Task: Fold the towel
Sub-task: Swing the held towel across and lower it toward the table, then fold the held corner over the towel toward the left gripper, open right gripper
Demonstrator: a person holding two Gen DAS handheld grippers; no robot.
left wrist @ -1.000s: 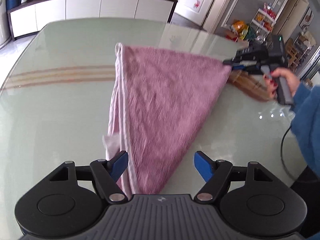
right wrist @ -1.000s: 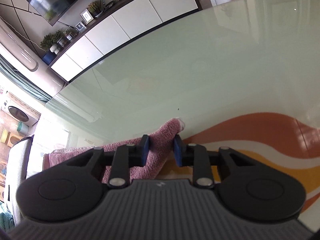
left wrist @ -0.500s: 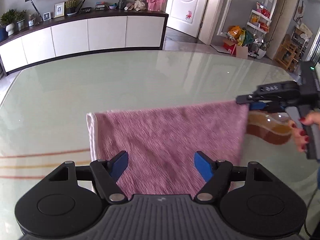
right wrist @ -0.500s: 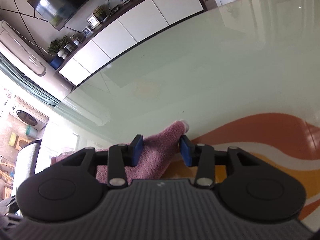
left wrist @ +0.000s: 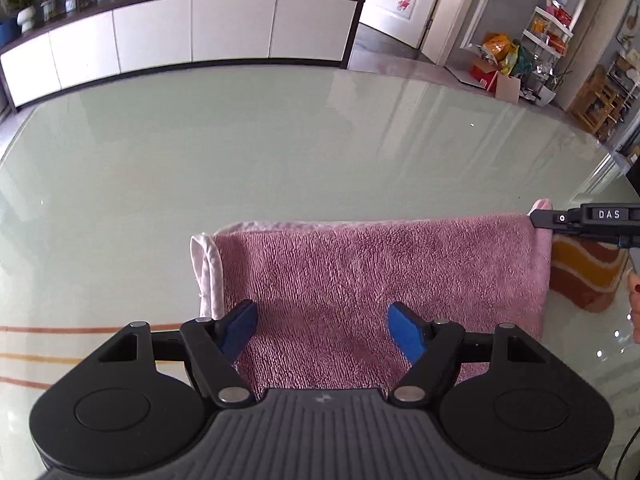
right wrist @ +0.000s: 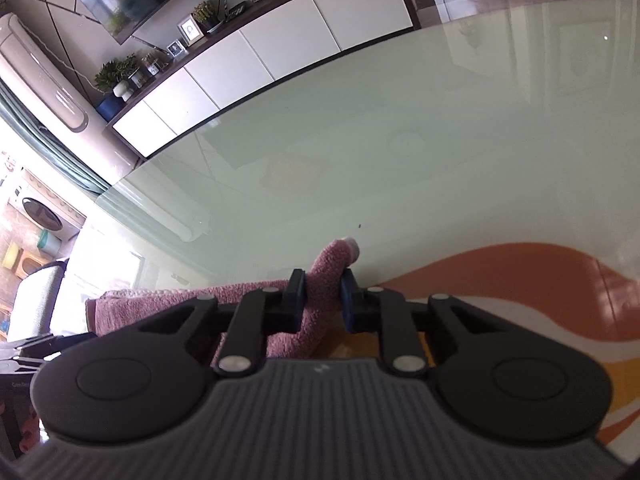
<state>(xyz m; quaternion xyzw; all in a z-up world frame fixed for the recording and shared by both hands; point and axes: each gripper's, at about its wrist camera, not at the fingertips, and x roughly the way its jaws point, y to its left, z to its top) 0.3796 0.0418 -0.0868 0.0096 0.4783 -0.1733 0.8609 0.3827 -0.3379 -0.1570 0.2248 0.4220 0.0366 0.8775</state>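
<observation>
my right claw [right wrist: 323, 296] has just been closing and pinches a corner of the pink towel [left wrist: 380, 280]; my left claw [left wrist: 323, 330] hangs wide open over it; the towel lies flat on the glass table [left wrist: 280, 152]

Towel [left wrist: 380, 272]: looped pink terry cloth, rough. Table [left wrist: 280, 152]: glossy pale-green glass. Sideboard [left wrist: 192, 28], upper left: smooth white fronts.

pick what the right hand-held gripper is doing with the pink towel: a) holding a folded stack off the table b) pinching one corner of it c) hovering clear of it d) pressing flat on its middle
b: in the right wrist view the right hand-held gripper has just been closing, and its blue pads sit narrow around a raised corner of the pink towel, whose tip pokes out beyond them; the rest lies on the glass table.
</observation>
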